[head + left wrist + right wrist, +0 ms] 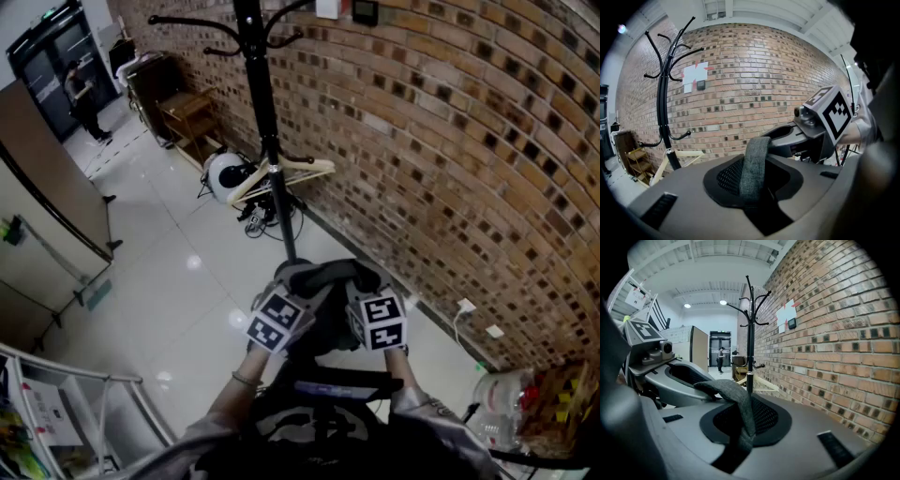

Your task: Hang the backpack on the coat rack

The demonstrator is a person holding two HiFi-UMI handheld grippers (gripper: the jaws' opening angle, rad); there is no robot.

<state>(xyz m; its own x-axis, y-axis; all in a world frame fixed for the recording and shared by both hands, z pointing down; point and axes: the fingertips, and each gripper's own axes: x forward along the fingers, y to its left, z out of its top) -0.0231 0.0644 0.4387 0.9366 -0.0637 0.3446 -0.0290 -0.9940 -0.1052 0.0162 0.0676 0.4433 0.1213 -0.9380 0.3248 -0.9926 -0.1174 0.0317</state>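
At the far left, down the glossy floor [178, 272], a person [82, 94] stood by a dark doorway, well apart from everything else. Nearer, a low wooden shelf [192, 112] sat against the wall. A white round object [223, 175] lay on the floor just beside the foot of the coat rack [265, 122]. The coat rack stood upright, a black pole with curved hooks at its top, and a pale wooden hanger [286, 173] showed across its lower part.

In front of the rack's base, the left gripper [298, 292] was held out from the person's body. Its own view showed its jaws closed on the grey woven carry handle [754, 164] of the backpack [323, 333]. The strap rose out of the jaw slot and arched over to the right. The backpack hung dark between the two marker cubes, near the rack but apart from it, with none of it on a hook.

The right gripper [364, 292] was just beside the left. Its jaws were also clamped on that same handle, and there the strap bent leftward toward the other gripper.

To the right ran the brick wall [450, 141], with white paper sheets [695, 75] and a small dark box fixed high on it. At the far right a clear plastic bag [506, 398] lay at the wall's foot.
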